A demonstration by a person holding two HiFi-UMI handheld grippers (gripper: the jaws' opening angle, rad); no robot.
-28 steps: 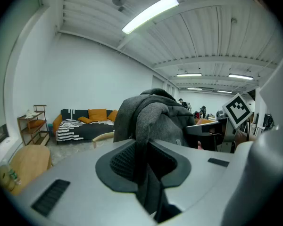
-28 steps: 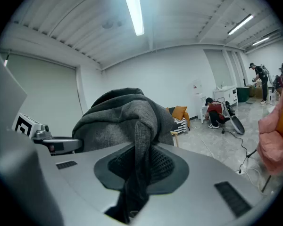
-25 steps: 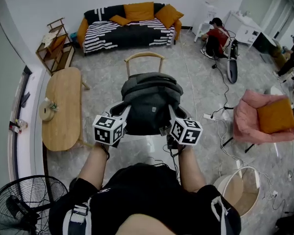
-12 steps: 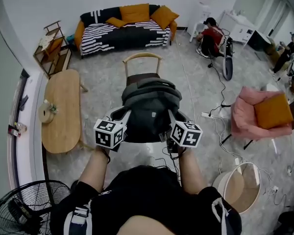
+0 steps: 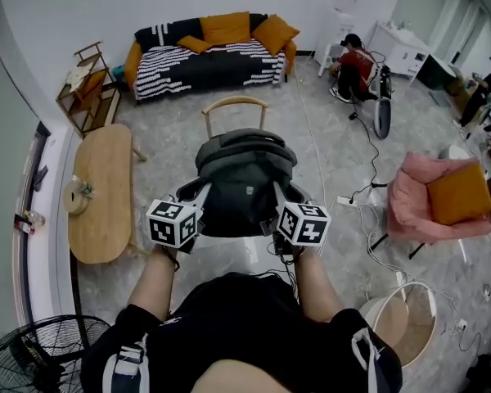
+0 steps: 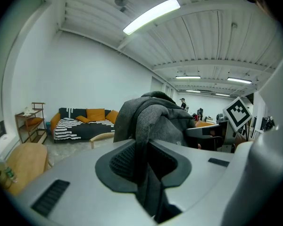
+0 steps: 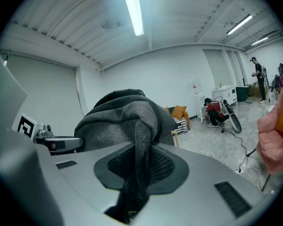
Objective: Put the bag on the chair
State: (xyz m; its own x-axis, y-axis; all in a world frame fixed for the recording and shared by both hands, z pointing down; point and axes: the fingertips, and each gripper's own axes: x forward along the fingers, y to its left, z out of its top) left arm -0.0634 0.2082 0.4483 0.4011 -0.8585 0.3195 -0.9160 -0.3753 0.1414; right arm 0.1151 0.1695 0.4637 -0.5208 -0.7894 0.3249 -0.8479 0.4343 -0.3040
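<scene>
Forward over the chair (image 5: 235, 102) at centre frame has come the grey bag (image 5: 244, 178), hiding its seat. Left gripper (image 6: 142, 166) and right gripper (image 7: 137, 173), jaws nearly together, each pinch 1 strap (image 7: 140, 135), carrying it level.

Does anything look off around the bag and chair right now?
Nothing damaged or spilled. The bag hangs level between the left claw and right claw, each shut on its fabric, by the chair. Only loose cables trail across the floor.
</scene>
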